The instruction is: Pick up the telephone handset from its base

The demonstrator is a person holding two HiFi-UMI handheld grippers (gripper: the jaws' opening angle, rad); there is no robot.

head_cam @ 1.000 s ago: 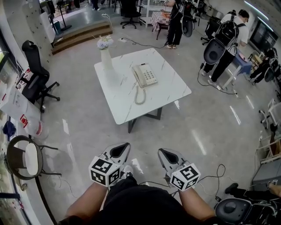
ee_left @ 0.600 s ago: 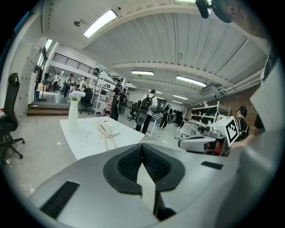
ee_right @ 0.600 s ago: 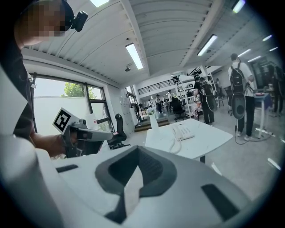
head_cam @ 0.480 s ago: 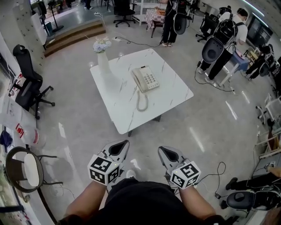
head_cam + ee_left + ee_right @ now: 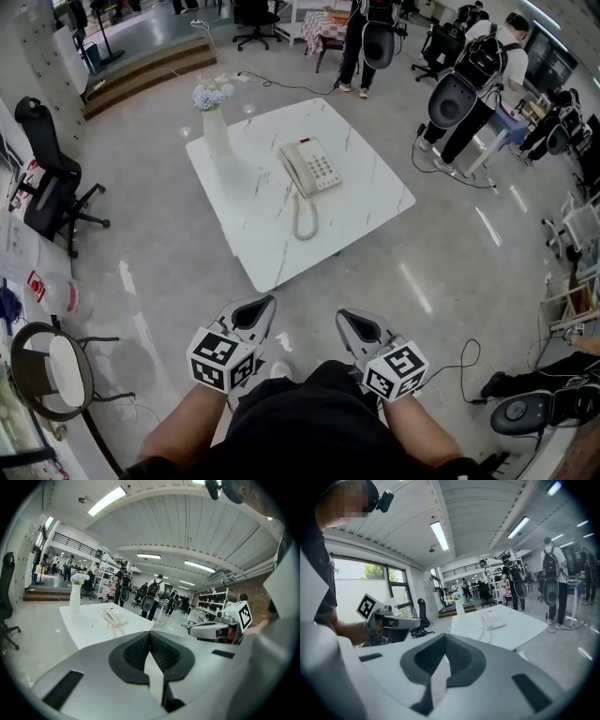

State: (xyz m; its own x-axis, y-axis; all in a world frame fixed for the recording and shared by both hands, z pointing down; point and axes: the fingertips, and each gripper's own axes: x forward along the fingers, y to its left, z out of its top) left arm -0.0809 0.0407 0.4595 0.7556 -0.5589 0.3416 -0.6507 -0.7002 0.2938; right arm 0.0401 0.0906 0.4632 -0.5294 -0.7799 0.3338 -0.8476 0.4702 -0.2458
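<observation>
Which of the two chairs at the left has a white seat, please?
The round-framed chair nearest the person; the office chair beyond it is black.

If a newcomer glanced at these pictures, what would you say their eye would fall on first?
Most likely the white square table in the middle of the head view. It has a cream telephone near its centre and a white vase of flowers at its far left corner. Next come the left claw and right claw at the bottom, both shut and empty, short of the table.

Open tabletop rings the telephone; a vase stands apart at one corner.
</observation>
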